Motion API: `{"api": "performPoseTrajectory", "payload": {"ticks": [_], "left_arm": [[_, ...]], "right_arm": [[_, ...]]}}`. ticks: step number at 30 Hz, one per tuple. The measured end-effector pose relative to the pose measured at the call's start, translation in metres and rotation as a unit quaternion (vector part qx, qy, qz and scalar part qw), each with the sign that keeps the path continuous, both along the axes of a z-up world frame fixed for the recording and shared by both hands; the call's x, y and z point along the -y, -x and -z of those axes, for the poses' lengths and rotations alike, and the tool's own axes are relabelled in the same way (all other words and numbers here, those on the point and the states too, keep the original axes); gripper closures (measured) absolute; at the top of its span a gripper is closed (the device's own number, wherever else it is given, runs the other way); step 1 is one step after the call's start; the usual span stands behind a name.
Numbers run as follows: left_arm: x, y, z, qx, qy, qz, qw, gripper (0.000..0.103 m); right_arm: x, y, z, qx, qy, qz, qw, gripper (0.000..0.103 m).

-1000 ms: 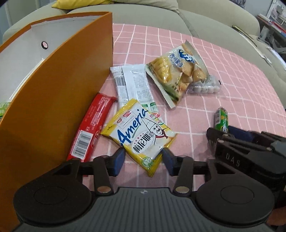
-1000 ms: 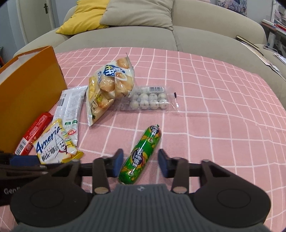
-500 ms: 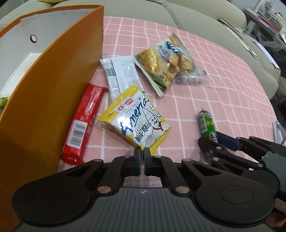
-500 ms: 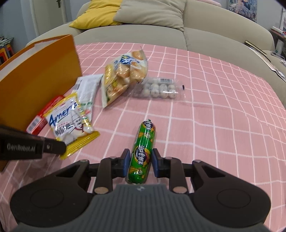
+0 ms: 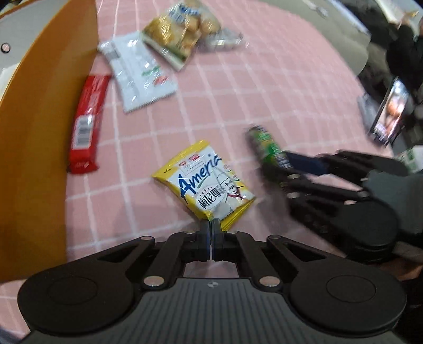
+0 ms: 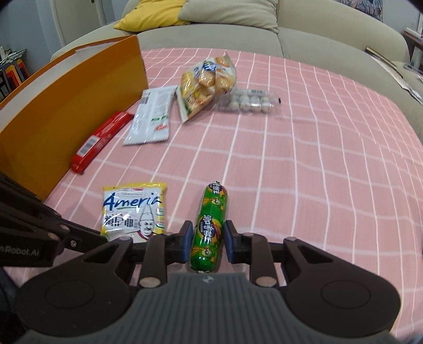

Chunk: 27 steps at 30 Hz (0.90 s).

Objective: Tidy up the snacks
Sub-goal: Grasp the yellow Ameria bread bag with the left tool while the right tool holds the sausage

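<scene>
My left gripper (image 5: 211, 232) is shut on the near corner of a yellow and white "Ameria" snack packet (image 5: 208, 182) and holds it above the pink checked cloth; the packet also shows in the right wrist view (image 6: 134, 211). My right gripper (image 6: 207, 240) is shut on a green sausage stick (image 6: 210, 227), also visible in the left wrist view (image 5: 267, 145). An orange box (image 5: 39, 137) stands at the left, open at the top. A red bar (image 5: 86, 124), a white packet (image 5: 137, 71), a yellow bread bag (image 5: 179, 31) and a clear tray of white balls (image 6: 249, 102) lie on the cloth.
The pink checked cloth (image 6: 317, 158) covers the table. A beige sofa (image 6: 317, 34) with a yellow cushion (image 6: 150, 16) stands behind it. A lit screen (image 5: 391, 111) and a dark figure are off the right edge in the left wrist view.
My left gripper has lifted the yellow packet off the white packet and pulled it back and to the right. My right gripper has lifted the green sausage. Both views have tilted.
</scene>
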<state>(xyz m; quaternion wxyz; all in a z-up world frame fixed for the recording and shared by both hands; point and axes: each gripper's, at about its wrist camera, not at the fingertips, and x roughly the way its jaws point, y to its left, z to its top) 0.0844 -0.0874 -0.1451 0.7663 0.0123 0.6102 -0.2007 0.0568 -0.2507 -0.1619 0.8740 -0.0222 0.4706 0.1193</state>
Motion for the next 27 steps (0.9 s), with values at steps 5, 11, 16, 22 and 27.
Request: {"api": "performPoseTrajectory", "payload": {"ticks": [5, 11, 16, 22, 27], "left_arm": [[-0.008, -0.002, 0.002, 0.002, -0.057, -0.009, 0.9983, 0.101], [-0.011, 0.001, -0.002, 0.032, -0.077, -0.039, 0.9958, 0.079], [-0.018, 0.011, -0.012, 0.052, -0.035, -0.087, 0.9942, 0.035], [-0.020, 0.004, -0.010, 0.063, -0.002, -0.167, 0.9840, 0.021], [-0.007, -0.006, -0.002, 0.063, -0.026, -0.185, 0.9804, 0.019]], "right_arm": [[0.001, 0.011, 0.000, -0.025, -0.011, 0.008, 1.000, 0.081], [-0.002, 0.018, 0.000, -0.024, -0.005, 0.002, 1.000, 0.081], [-0.001, 0.018, 0.000, -0.027, -0.014, -0.002, 1.000, 0.080], [0.002, 0.018, -0.004, -0.009, -0.032, 0.004, 0.999, 0.074], [0.003, 0.016, -0.004, 0.004, -0.037, 0.006, 0.999, 0.074]]}}
